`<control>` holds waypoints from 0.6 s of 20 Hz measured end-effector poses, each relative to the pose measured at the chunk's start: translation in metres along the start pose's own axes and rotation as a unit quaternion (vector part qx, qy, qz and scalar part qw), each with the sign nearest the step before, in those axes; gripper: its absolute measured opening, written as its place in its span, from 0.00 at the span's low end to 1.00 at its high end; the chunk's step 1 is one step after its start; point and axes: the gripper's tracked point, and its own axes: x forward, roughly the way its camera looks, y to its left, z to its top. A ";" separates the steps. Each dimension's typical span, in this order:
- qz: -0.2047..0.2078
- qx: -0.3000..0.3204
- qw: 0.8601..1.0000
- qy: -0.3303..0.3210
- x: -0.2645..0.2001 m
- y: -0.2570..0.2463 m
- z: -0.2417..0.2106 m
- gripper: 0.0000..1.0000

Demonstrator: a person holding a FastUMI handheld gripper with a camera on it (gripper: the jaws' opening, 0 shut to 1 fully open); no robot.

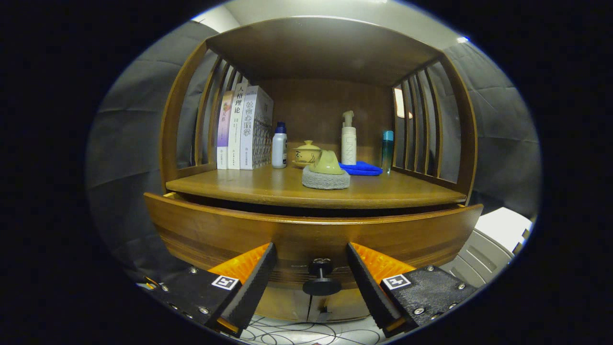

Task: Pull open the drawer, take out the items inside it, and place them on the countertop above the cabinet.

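A wooden drawer front (pixel 215 230) runs across the cabinet just ahead of my fingers, with a narrow dark gap between it and the countertop (pixel 239 184) above; its inside is hidden. A black round knob (pixel 321 280) sticks out of the drawer's middle. My gripper (pixel 311 258) is open, its orange-and-black fingers (pixel 256 278) standing either side of the knob without touching it. On the countertop lies a grey scrub pad with a yellow-green handle (pixel 326 172).
At the back of the shelf stand three books (pixel 242 129), a white bottle with a blue cap (pixel 279 146), a lidded tea bowl (pixel 306 153), a pump bottle (pixel 348 141), a blue cloth (pixel 361 167) and a teal bottle (pixel 387 148). Slatted side walls enclose the shelf. A white appliance (pixel 493 244) stands to the right.
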 end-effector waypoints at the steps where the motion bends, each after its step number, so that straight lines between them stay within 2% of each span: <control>1: 0.000 -0.001 1.000 0.001 0.004 0.000 0.001 0.93; 9: 0.003 0.063 0.998 -0.010 0.020 0.000 0.008 0.93; 12: -0.002 0.065 0.998 -0.014 0.027 0.000 0.009 0.93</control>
